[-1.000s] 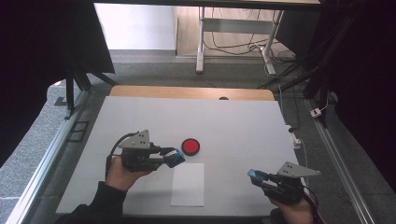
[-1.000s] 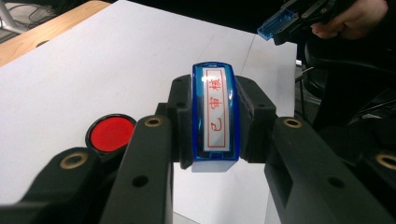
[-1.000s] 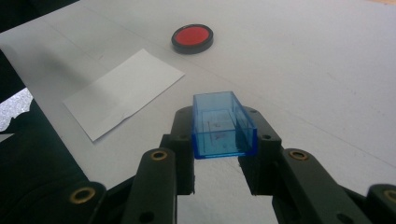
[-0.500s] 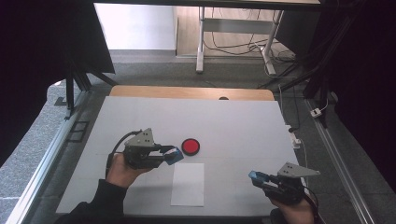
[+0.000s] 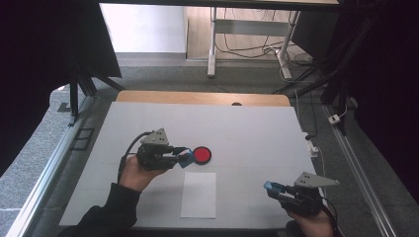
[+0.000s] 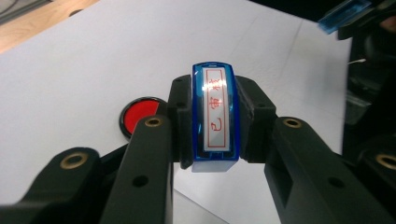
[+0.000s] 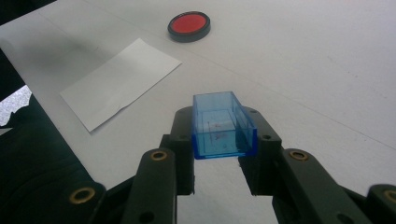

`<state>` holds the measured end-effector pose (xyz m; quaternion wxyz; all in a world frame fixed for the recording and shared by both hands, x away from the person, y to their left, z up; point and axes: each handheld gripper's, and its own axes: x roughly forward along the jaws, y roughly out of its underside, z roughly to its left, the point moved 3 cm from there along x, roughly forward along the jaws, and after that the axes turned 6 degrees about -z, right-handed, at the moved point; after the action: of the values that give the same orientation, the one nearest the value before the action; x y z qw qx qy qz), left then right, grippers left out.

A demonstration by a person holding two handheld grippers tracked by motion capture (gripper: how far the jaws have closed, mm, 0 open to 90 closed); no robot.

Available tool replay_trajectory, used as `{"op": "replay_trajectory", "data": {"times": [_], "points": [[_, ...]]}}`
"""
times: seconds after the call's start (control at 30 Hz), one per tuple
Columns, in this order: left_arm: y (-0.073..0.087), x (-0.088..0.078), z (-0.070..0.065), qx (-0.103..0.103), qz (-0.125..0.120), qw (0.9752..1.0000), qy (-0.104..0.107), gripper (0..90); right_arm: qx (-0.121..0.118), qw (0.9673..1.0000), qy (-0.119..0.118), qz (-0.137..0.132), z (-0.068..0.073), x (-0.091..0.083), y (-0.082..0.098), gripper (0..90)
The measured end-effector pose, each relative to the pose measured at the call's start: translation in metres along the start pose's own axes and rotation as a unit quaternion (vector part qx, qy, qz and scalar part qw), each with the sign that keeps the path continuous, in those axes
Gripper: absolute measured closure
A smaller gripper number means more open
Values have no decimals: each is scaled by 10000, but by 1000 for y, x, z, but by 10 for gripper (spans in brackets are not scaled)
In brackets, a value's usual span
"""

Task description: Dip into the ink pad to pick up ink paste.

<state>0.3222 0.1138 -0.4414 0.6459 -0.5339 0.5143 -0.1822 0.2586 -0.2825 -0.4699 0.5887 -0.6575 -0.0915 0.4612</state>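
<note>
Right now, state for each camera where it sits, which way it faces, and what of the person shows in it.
High view: fixed above the person's side, looking forward and down on the table; forearms, left gripper and right gripper show.
Left gripper view: rides the left gripper, looking along its jaws clamping a stamp.
Right gripper view: rides the right gripper, looking along its jaws holding a blue cap; a dark sleeve at left.
Shared: the red ink pad and white paper appear in high and right gripper views.

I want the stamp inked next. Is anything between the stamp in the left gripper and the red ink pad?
No. In the high view the stamp sits right beside the red ink pad, with bare table between.
</note>
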Motion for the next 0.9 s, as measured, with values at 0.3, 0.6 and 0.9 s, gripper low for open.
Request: {"op": "replay_trajectory", "data": {"times": [0.3,0.6,0.9], "points": [[-2,14,11,-161,91,9998,-123,700,-4,10000,-20,12,0,0,0,689],[-7,30,24,-214,189,9992,-275,702,-14,10000,-41,25,0,1,0,688],[-12,55,32,-146,363,9984,-406,702,-23,10000,-51,43,0,0,0,688]]}}
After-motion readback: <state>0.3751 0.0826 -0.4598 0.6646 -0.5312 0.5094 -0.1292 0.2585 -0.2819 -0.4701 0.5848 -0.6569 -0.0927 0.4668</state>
